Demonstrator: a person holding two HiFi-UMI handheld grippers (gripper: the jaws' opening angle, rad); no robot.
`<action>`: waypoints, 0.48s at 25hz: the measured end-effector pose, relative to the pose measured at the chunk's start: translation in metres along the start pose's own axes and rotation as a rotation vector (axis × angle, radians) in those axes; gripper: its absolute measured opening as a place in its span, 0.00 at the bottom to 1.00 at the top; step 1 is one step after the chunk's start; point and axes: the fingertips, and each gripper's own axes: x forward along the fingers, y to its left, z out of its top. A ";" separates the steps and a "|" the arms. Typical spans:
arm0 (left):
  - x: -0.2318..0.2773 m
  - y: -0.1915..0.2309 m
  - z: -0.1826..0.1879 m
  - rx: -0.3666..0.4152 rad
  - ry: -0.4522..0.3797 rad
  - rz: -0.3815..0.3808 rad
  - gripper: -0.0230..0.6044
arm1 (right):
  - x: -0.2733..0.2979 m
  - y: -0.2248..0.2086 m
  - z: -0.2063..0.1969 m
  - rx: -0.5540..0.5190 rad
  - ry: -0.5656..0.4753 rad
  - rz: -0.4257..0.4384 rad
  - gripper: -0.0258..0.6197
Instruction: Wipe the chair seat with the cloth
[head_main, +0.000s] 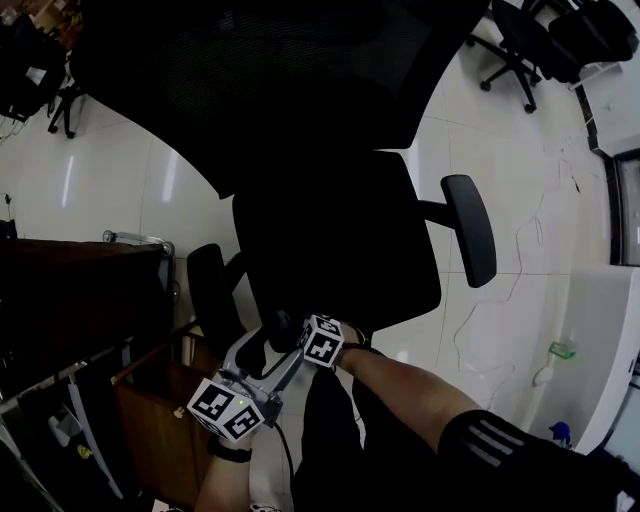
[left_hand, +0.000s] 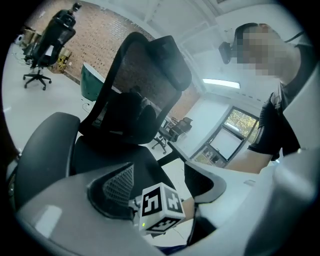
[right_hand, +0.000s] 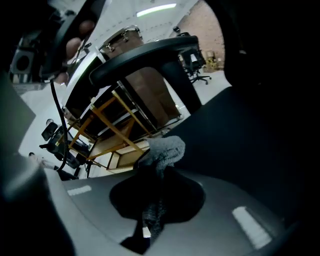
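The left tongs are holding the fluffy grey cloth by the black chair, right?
No, it's the right tongs holding the fluffy grey cloth by the black chair. The right gripper view shows it pinched there. The left tongs are open and empty.

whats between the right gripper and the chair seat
The grey cloth: the right gripper is shut on it, and it bunches out ahead toward the black chair seat. The right gripper view shows this.
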 end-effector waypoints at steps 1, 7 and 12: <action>-0.002 0.004 -0.002 -0.001 0.003 0.006 0.58 | 0.013 0.010 0.001 -0.037 0.027 0.002 0.09; 0.007 0.009 -0.014 -0.012 0.021 0.001 0.58 | 0.019 0.017 -0.014 -0.037 0.016 0.005 0.09; 0.026 -0.005 -0.014 -0.010 0.041 -0.043 0.58 | -0.027 -0.033 -0.089 0.037 0.076 -0.081 0.09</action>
